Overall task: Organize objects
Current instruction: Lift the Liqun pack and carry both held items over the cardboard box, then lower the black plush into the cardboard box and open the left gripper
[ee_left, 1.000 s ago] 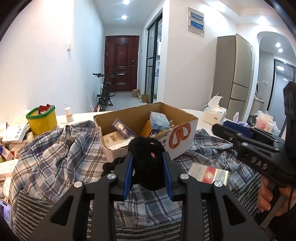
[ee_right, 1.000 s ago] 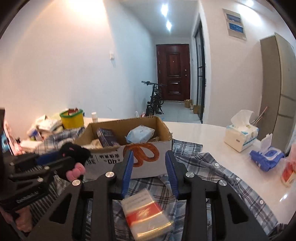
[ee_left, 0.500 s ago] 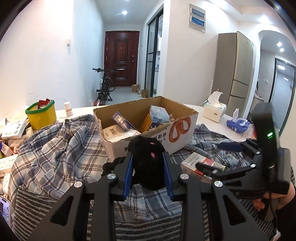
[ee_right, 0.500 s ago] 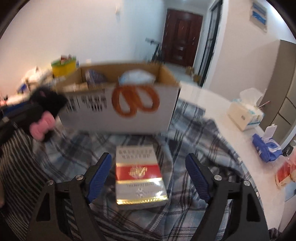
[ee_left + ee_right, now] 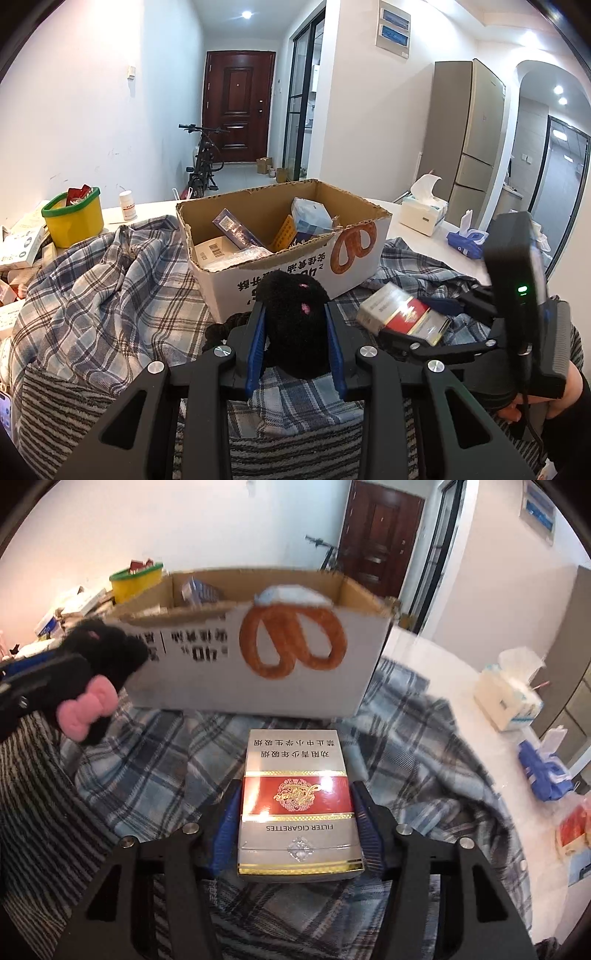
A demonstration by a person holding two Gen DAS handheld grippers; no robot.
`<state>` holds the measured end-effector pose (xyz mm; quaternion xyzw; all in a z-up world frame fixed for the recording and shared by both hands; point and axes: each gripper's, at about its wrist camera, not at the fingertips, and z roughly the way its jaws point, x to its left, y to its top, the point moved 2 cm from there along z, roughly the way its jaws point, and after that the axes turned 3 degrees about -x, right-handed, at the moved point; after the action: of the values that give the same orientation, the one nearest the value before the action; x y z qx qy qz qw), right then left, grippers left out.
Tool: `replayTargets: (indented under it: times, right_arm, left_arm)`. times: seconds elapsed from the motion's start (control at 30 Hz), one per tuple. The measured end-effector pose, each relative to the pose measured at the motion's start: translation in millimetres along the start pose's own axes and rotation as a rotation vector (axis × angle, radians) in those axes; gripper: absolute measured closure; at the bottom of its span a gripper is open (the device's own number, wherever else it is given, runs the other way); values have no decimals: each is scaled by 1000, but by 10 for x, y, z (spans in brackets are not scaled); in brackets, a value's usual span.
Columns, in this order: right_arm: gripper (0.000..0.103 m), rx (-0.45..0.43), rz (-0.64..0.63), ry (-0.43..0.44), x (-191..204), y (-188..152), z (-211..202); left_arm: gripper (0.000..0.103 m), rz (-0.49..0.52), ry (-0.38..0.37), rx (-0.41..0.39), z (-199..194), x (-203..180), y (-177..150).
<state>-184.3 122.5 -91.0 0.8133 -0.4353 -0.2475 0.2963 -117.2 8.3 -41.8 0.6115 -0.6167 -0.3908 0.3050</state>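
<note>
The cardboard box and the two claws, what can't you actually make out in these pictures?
- Cardboard box contents: both views, its walls hide the bottom; right wrist view is also blurred.
- Black plush toy: left wrist view, the left claw covers its sides; its pink bow shows only in the right wrist view.
- Cigarette pack: right claw closing around it; pad contact unclear.

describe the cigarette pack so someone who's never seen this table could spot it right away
Find the open cardboard box with the big pretzel printed on its side. Just in front of it, on the blue plaid cloth, a flat cigarette pack sits between the closing fingers of the right gripper. It is the only silver pack with a red, gold-edged band.
</note>
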Motion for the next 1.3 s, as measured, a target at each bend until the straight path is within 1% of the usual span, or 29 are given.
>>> replayTargets:
  times: [0.07,0.3,0.5,0.6,0.67,0.77,0.87,0.9,0.93,0.97,1.0,1.07,1.1,1.17,1.23,1.3]
  right_arm:
    - [47,-27,2,-11,-7,42,-78]
    - [47,-120,31,-7,-51,184,-419]
    - [47,-237,64,-3,-123,426,-786]
    - [47,-303,88,-4,-165,609,-987]
    - [47,-336,94,4,-172,736,-1078]
    - [47,-395,87,-10,-154,936,-1191]
    - [47,-457,126,-27,-203,1172,-1256]
    - [47,-470,147,-28,-238,1245,-1252]
    - [47,-484,166,-30,-274,1319,-1240]
    - [47,-501,178,-37,-297,1391,-1215]
    - [47,-520,182,-47,-303,1444,-1188]
    - [47,-566,186,-54,-298,1510,-1097]
    - [47,-575,187,-48,-285,1520,-1042]
    - [47,-568,190,-39,-250,1507,-875]
    - [47,-550,196,-35,-231,1453,-720]
    - [47,-514,196,-31,-226,1391,-547]
  left_arm:
    - [71,0,-1,0,-13,-2,-1]
    - [71,19,3,-17,-118,-29,17]
    - [71,44,-1,-71,-330,-99,187]
    - [71,81,44,-141,-447,-132,361]
    - [71,80,37,-173,-516,-134,508]
    - [71,67,35,-240,-619,-131,776]
    - [71,48,52,-296,-592,-84,1048]
    - [71,49,49,-298,-549,-67,1110]
    - [71,50,53,-284,-476,-44,1174]
    - [71,37,63,-263,-399,-11,1225]
    - [71,10,61,-259,-344,30,1257]
    - [71,4,50,-234,-214,64,1271]
    - [71,7,56,-232,-167,83,1260]
    - [71,9,70,-223,-50,115,1199]
    - [71,8,72,-189,111,163,1111]
    - [71,-7,76,-139,288,234,1020]
